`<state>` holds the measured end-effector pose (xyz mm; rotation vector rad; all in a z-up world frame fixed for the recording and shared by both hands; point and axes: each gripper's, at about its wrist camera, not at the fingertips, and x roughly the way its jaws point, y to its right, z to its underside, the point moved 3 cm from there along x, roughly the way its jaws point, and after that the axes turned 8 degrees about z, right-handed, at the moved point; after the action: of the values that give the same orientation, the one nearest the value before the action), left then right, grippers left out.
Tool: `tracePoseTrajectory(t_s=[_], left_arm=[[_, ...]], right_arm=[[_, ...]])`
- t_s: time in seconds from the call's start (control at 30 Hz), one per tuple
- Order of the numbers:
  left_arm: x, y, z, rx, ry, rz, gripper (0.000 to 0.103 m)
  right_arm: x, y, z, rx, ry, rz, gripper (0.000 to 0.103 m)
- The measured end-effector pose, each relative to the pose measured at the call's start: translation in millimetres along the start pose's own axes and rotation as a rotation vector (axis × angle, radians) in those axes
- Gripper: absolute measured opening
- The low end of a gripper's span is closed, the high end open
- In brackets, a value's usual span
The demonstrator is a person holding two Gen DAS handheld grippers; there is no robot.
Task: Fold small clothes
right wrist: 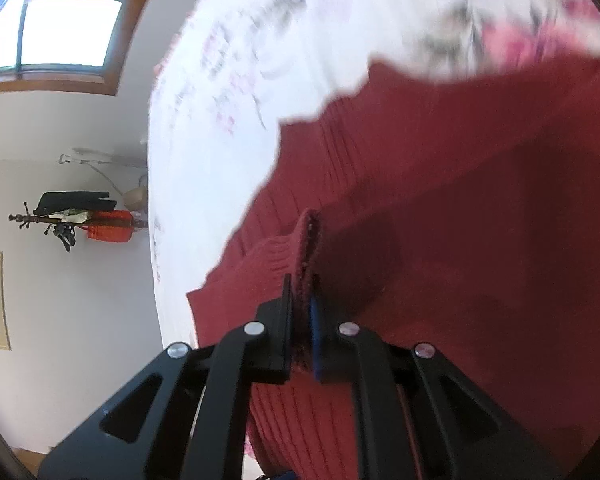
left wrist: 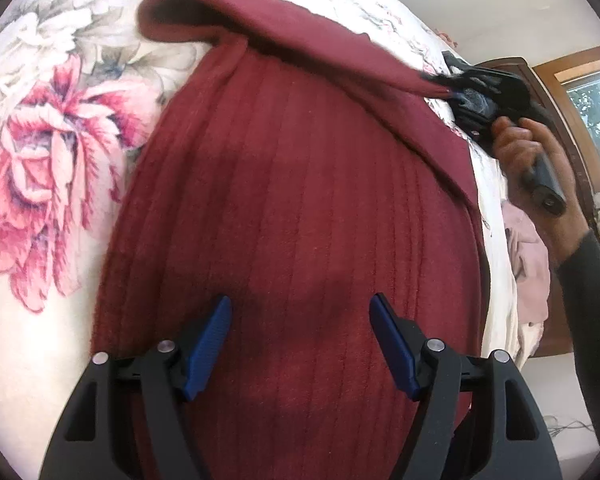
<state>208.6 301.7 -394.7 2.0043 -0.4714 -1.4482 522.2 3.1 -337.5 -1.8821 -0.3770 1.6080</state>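
Sweater (left wrist: 292, 216), dark red ribbed knit, lies spread on the bed (left wrist: 32, 360) over a white cover printed with pink flowers, reaching toward the bed's right edge in the left wrist view. One part of it, probably a sleeve (left wrist: 300, 36) though the shape is not fully shown, is lifted off the body panel and stretched taut toward that edge. Right gripper (right wrist: 302, 320) is clenched on a doubled edge of the knit; the cloth stands up as a thin ridge between its jaws. In the left wrist view the same gripper shows at the end of the raised strip, with the hand (left wrist: 520, 148) wrapped round its handle. Judgement: the strip is held up and under tension so it can be carried across the body panel without dragging or bunching, the usual first move of a fold. Left gripper (left wrist: 300, 344) hovers low over the middle of the body panel with its jaws spread wide and nothing between them; both blue pads (left wrist: 212, 344) are bare. Whether they touch the cloth cannot be told. Judgement: it is placed there either to pin the panel while the other side is pulled, or to wait for a grip on the near hem. Fold is early; no layer yet lies flat on another. Right wrist view is motion-blurred at the far cover, so detail there is unreliable.
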Motion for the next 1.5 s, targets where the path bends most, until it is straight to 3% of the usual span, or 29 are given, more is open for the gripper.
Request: tracePoseTrajectory(t_s=[0.27,0.47,0.8,1.1,1.2,1.23,1.37,1.5], left_arm=[[-9,0,-1,-0.018,-0.007,-0.008,0.072],[-28,1,-4,-0.019,0.012,-0.010,0.072],[-55,-2,-37,-0.021,0.075,-0.006,0.072],[-51,10,-65,0.022,0.087,-0.014,0.072],[-49,17,-87,0.048,0.094,-0.012,0.072],[-49,20,-98,0.058,0.101,-0.009,0.072],[-50,27,-152,0.075,0.140,0.012,0.072],[-38,22,-212,0.036,0.164,0.051,0.072]], right_arm=[[-78,36,-16,0.024,0.142,0.027,0.005],[-104,80,-16,0.090,0.186,0.046,0.005],[-93,139,-5,0.168,0.180,0.066,0.005],[-75,166,-3,0.188,0.161,0.055,0.005],[-77,174,-5,0.173,0.178,0.082,0.007],[-89,180,-8,0.187,0.224,0.092,0.011],[-121,181,-15,0.179,0.291,0.046,0.011],[-117,158,-18,0.085,0.241,0.026,0.016]])
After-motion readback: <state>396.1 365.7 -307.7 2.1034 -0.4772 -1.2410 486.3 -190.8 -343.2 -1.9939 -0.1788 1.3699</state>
